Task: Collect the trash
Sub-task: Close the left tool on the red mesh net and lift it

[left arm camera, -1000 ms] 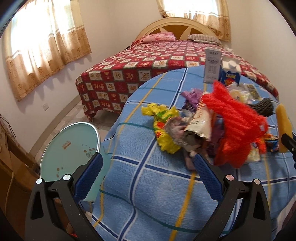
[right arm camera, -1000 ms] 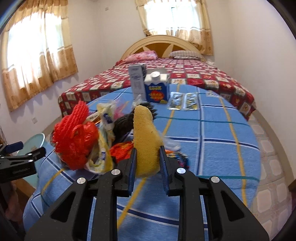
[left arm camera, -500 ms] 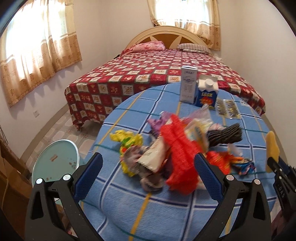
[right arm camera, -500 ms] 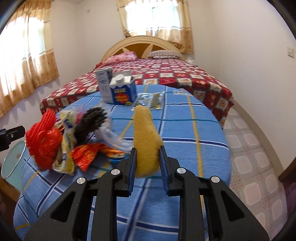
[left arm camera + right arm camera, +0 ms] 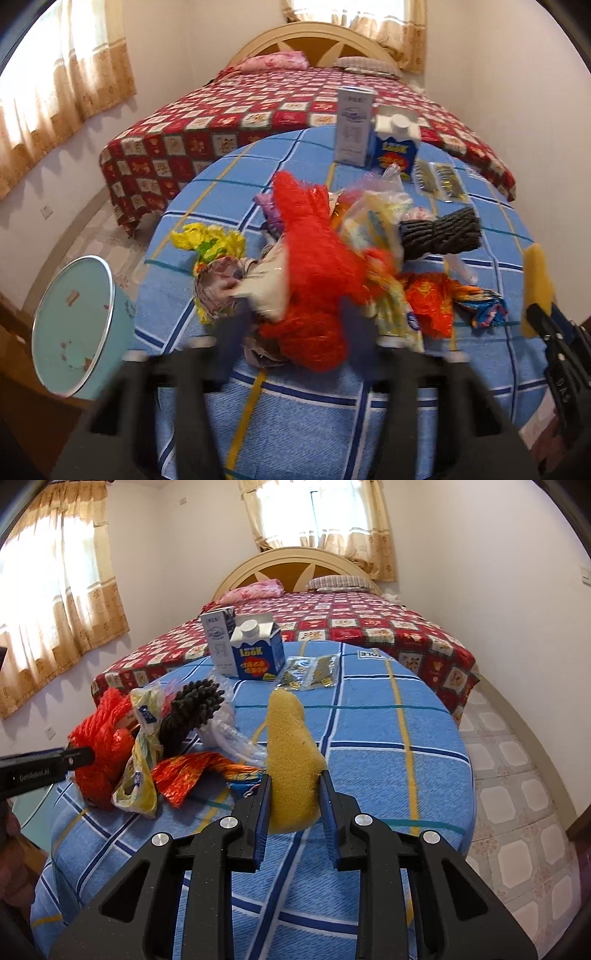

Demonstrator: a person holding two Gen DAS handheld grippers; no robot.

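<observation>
Teal bin shows only leftward; closing left tongs straddle red netting; right tongs clench sponge.

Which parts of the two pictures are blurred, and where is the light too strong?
Left wrist view: the left gripper, closing around the red net, is smeared by motion; table edges bend from the fisheye. Right wrist view: sharp, the right gripper and sponge clear; the windows are washed out.
</observation>
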